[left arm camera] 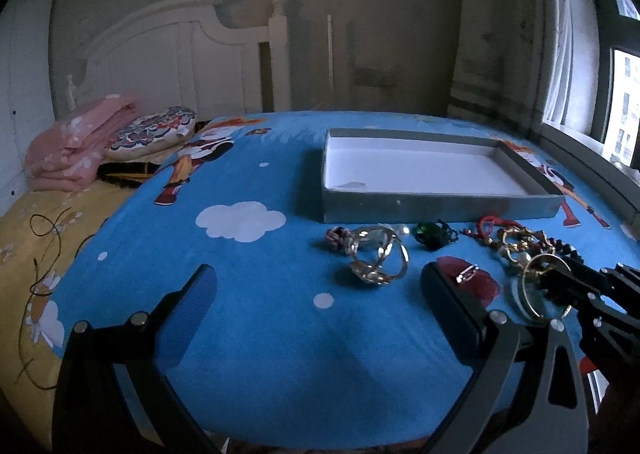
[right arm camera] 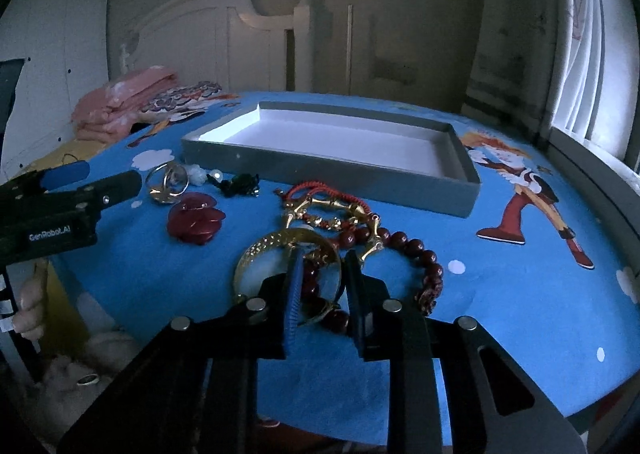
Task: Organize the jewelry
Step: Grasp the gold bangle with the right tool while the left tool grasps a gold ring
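The right gripper (right arm camera: 320, 286) has its fingers narrowed around a gold bangle (right arm camera: 256, 250) lying on the blue bed sheet (right arm camera: 520, 294), beside a red bead bracelet (right arm camera: 424, 254). The left gripper (left arm camera: 320, 294) hovers with fingers wide. The gray tray (right arm camera: 320, 170) sits behind.

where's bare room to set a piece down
Inside the gray box: its white floor is bare. Also the blue sheet left of the gold rings. Crowded: the row before the box, from rings to red bead bracelet.
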The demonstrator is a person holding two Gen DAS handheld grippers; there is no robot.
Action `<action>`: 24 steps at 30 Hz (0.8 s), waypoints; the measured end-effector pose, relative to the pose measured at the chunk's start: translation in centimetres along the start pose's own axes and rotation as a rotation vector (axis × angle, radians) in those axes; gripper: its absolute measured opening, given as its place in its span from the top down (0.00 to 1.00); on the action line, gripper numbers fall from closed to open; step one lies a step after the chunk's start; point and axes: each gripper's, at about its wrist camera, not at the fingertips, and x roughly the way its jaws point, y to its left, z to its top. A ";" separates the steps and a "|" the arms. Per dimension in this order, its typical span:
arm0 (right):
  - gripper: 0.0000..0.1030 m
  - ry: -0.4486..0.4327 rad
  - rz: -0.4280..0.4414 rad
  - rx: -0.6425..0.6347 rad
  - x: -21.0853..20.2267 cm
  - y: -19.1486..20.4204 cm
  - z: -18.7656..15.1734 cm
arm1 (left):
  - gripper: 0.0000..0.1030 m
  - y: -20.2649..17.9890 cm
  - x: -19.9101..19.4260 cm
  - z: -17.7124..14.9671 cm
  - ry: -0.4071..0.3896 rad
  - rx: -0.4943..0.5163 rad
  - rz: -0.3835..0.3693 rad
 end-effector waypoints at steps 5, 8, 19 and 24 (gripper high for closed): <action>0.79 0.013 0.012 0.034 -0.1 -0.7 0.0 | 0.05 -0.3 -0.1 0.0 -0.004 0.011 -0.015; 0.78 -0.002 0.018 0.062 -0.9 -1.3 -0.2 | 0.05 -0.5 -0.1 0.0 -0.007 0.017 -0.016; 0.95 -0.063 0.026 0.001 -1.9 -0.6 -0.4 | 0.26 -2.4 2.4 0.9 0.028 0.057 -0.048; 0.95 -0.081 0.017 -0.019 -2.4 -0.2 -0.3 | 0.50 -3.0 3.9 1.5 0.055 0.052 -0.037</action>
